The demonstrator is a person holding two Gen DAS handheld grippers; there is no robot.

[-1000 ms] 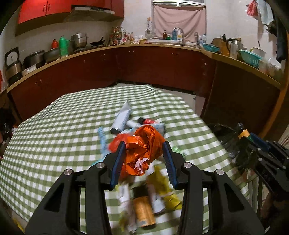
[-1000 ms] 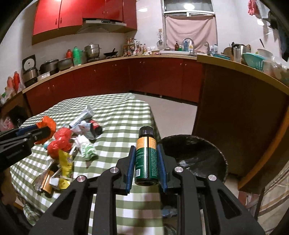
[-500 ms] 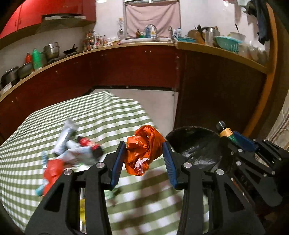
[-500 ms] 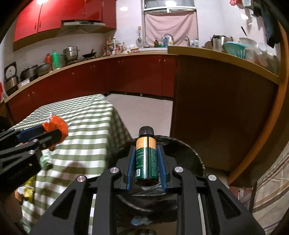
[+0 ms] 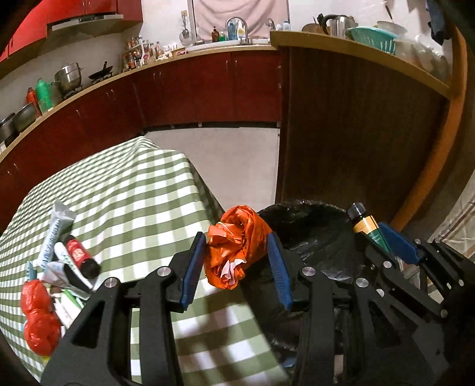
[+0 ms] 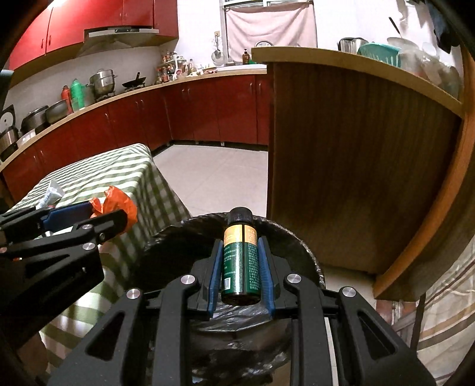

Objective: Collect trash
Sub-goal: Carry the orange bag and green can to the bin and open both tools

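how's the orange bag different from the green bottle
The orange bag is soft, crumpled plastic; the green bottle is a rigid cylinder with a black cap. The left gripper holds the bag, the right gripper the bottle. Both are clamped near the bin.

Both wrist views look down, close – sharing the black-lined bin.

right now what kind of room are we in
A home kitchen, most likely. Red cabinets run under a long counter holding steel pots, a sink tap stands by the window, and a table with a green checked cloth sits beside a black-lined bin.
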